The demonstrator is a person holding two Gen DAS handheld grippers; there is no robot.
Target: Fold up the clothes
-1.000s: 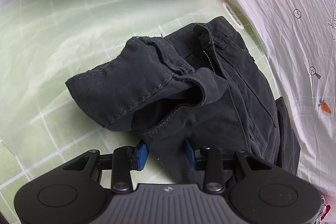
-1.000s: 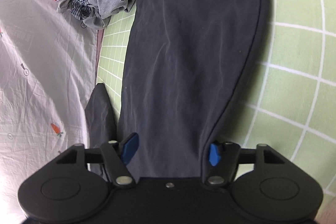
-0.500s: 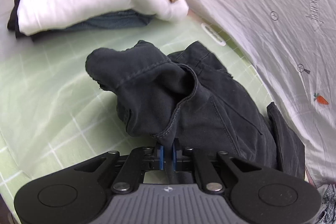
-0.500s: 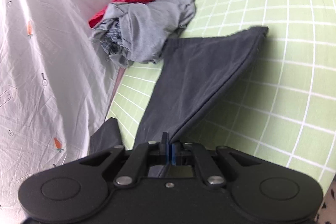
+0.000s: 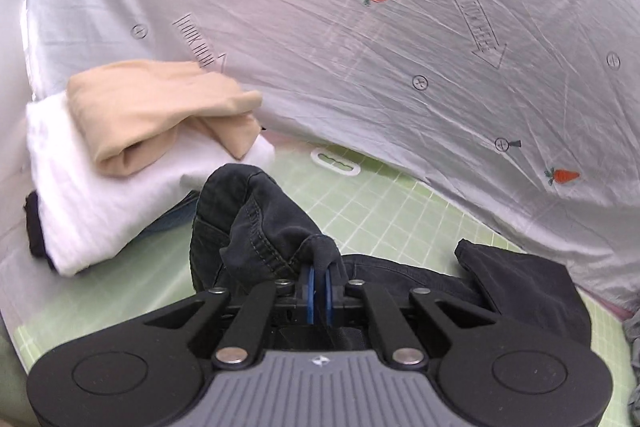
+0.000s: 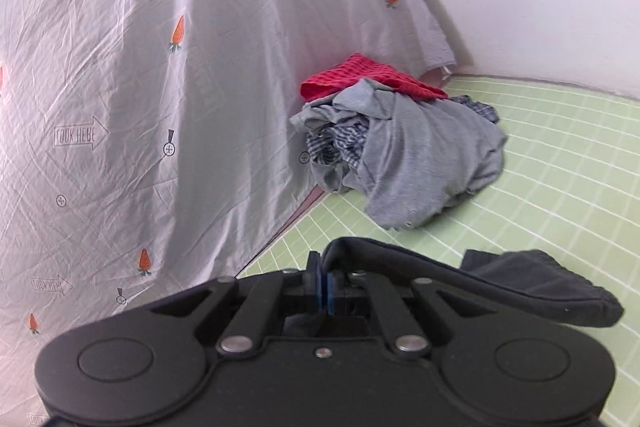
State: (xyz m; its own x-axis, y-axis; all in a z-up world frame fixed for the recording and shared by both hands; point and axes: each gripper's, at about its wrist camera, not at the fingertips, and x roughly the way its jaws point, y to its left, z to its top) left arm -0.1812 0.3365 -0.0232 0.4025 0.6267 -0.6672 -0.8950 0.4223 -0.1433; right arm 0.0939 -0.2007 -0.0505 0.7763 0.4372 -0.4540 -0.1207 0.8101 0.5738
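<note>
A pair of black trousers [image 5: 260, 227] hangs bunched from my left gripper [image 5: 318, 283], whose blue pads are shut on the waistband, lifted off the green grid mat [image 5: 380, 219]. One dark leg [image 5: 520, 283] trails to the right. In the right wrist view my right gripper [image 6: 324, 289] is shut on the hem end of the black trousers [image 6: 500, 279], which drapes away to the right above the mat [image 6: 560, 187].
A stack of folded clothes [image 5: 120, 163], beige on white on denim, sits at the left. A heap of unfolded grey, checked and red garments [image 6: 400, 147] lies by the wall. A white carrot-print sheet [image 5: 400, 47] hangs behind the mat.
Both grippers went from open to shut on the trousers, then rose and rolled, lifting the cloth off the mat. The views now look toward the sheet instead of down at the mat.
</note>
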